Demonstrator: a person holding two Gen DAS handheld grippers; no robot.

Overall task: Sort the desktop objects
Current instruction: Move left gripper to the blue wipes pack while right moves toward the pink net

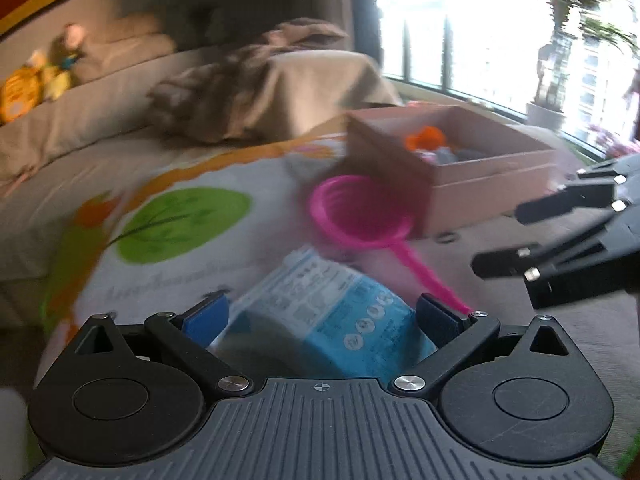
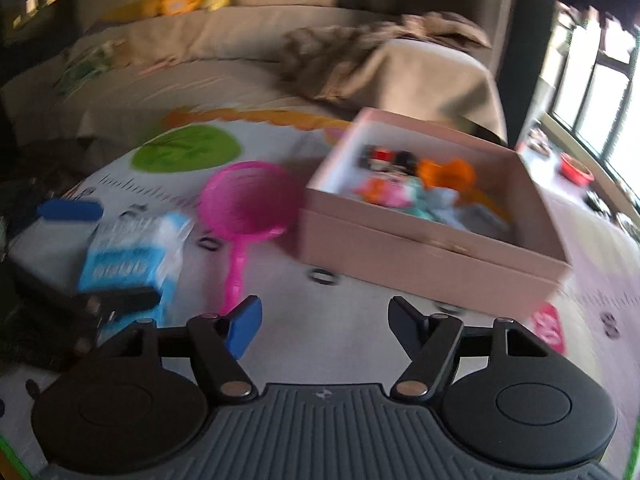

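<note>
A blue and white packet (image 1: 324, 312) sits between the fingers of my left gripper (image 1: 320, 314), which closes on its sides; it also shows in the right wrist view (image 2: 132, 248) with the left gripper (image 2: 90, 252) around it. A pink scoop net (image 1: 360, 212) lies just beyond, by a pink box (image 1: 492, 176) of toys. In the right wrist view the net (image 2: 248, 204) lies left of the box (image 2: 424, 256). My right gripper (image 2: 324, 326) is open and empty above the mat, and shows at the right of the left wrist view (image 1: 502, 238).
A printed play mat (image 1: 180, 216) covers the floor. A beige sofa (image 1: 120, 92) with soft toys and a rumpled blanket (image 2: 360, 44) stands behind. Windows (image 1: 480, 40) are at the right. A red bowl (image 2: 576, 168) sits far right.
</note>
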